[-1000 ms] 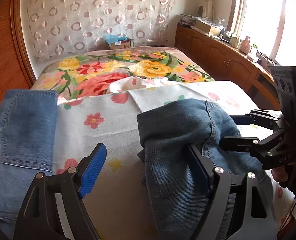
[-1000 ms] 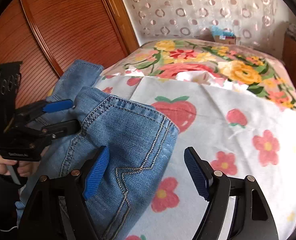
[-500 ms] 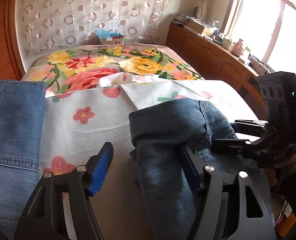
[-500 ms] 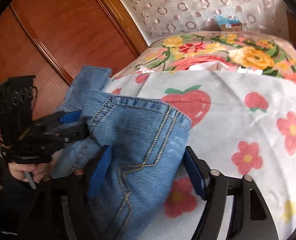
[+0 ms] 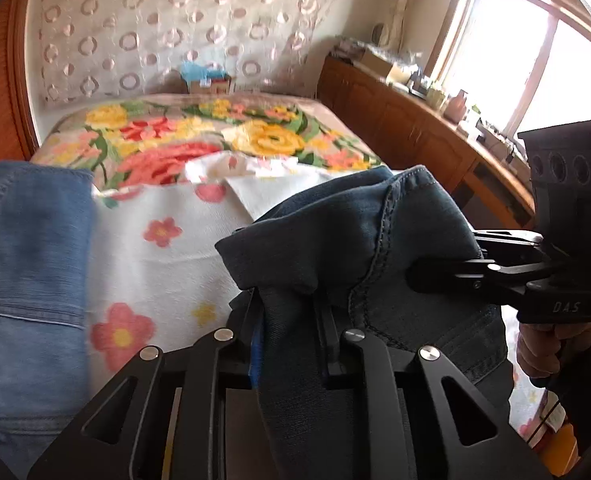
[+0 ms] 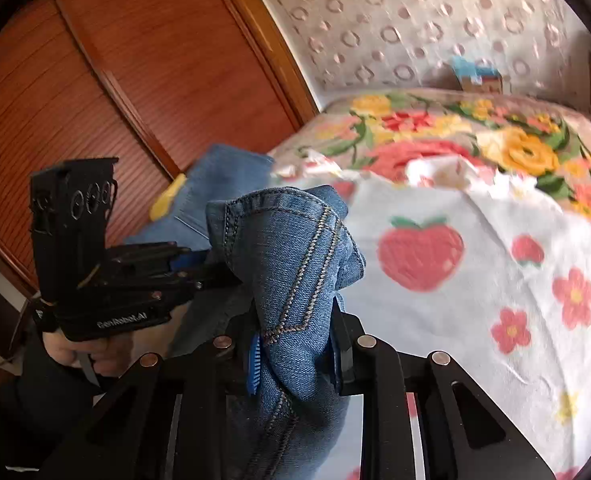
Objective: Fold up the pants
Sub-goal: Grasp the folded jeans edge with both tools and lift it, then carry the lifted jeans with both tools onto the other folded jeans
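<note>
Blue denim pants lie on the bed, with one end bunched up and lifted off the sheet. My left gripper is closing its jaws, and its blue pads pinch a fold of that denim. My right gripper is also closing, its pads pressing on the stitched hem of the pants. In the left wrist view the right gripper reaches in from the right, its tips buried in the cloth. The right wrist view has the left gripper at the left, held by a hand. Another part of the pants lies flat at the far left.
A white sheet printed with strawberries and flowers covers the near bed, over a floral blanket. A wooden wardrobe stands on the left and a low wooden cabinet runs under the window. A small box sits at the bed's head.
Both grippers went from wide open around the denim to pinched on it. The gripped end of the pants has bunched and risen off the sheet.
</note>
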